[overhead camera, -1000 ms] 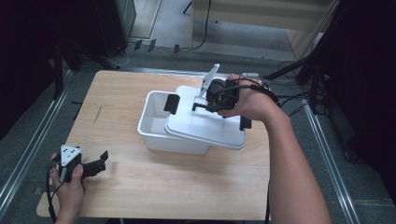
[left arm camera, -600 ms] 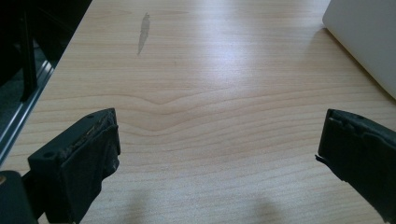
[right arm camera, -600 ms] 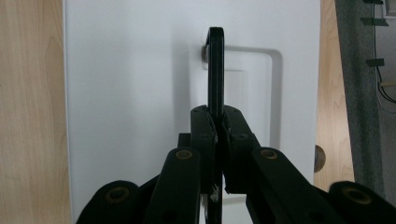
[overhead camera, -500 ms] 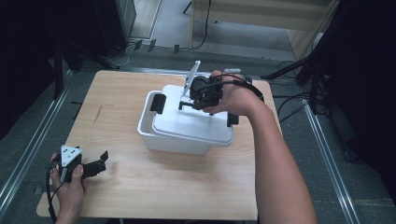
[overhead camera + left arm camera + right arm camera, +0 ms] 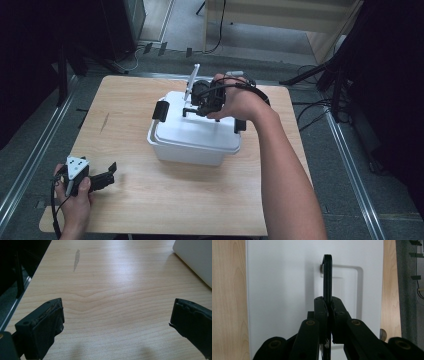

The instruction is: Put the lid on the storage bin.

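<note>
Close to the person, the left gripper (image 5: 102,179) rests low on the table (image 5: 150,210) at the near left corner, and its jaws stand wide apart with nothing but bare wood between them. It has no job right now, and I think it is best kept there, out of the way. A bit farther on, in the middle of the table, sits the white box (image 5: 185,150) with its white lid (image 5: 197,132) lying on top. A black clip (image 5: 160,110) sticks up at the left end of the box and another clip (image 5: 240,125) at the right end. Over the lid is the right gripper (image 5: 189,112), and its jaws are closed tight on the thin black handle (image 5: 327,277) that stands up from the middle of the lid. The step looks like setting the lid down onto the box. To do it well, I think the hand should keep the lid flat and line up its edges with the rim all the way around. Then it should go straight down slowly and not let go until the lid sits even. If the lid tips, one side may catch on the rim. The clips should stay clear of the lid too. I cannot see any words, names or stickers on the box, the lid or the grippers.
</note>
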A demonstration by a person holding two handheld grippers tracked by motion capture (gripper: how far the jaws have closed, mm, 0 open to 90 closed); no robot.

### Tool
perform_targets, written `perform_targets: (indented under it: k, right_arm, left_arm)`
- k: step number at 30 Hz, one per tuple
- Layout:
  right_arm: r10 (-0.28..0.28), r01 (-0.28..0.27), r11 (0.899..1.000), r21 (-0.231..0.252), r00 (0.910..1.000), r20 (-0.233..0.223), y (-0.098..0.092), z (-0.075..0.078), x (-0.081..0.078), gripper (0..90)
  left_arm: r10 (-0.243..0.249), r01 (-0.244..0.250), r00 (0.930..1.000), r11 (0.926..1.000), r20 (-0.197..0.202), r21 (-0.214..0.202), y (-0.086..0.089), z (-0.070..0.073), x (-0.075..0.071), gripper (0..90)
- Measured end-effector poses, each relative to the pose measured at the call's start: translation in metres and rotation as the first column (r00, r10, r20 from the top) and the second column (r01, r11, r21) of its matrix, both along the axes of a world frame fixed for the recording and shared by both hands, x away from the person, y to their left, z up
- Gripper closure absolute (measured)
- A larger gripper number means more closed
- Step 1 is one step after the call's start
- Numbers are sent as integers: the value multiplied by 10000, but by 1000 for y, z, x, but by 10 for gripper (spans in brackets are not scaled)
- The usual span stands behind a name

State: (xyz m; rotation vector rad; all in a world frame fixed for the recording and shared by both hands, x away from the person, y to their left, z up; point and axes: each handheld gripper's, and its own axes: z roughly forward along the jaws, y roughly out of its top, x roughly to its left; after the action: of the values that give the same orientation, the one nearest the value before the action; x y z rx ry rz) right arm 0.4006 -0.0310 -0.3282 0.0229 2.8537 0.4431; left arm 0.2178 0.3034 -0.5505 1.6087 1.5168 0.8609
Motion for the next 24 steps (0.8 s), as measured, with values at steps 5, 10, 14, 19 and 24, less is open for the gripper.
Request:
perform_targets:
  k: [5,10,14,19,24]
  right_arm:
    - [103,-103,9999,-114,9999,16,12,-4,3,856]
    - [109,-110,9998,-153,9999,-60,18,-6,5,856]
    - [-36,32,9998,-220,9999,-165,22,-8,6,856]
    - [51,-56,9997,-224,9998,-217,25,-8,6,856]
    - [213,-217,9995,-218,9996,-186,27,-9,7,856]
  left_arm:
    - [2,-2,10000,10000,-1,22,0,0,0,0]
    - [11,-11,10000,10000,27,0,-1,0,1,0]
    - [27,-27,10000,10000,58,-25,-1,0,1,0]
    - [25,-25,10000,10000,57,-34,-1,0,1,0]
    - [15,-15,10000,10000,52,-23,-1,0,1,0]
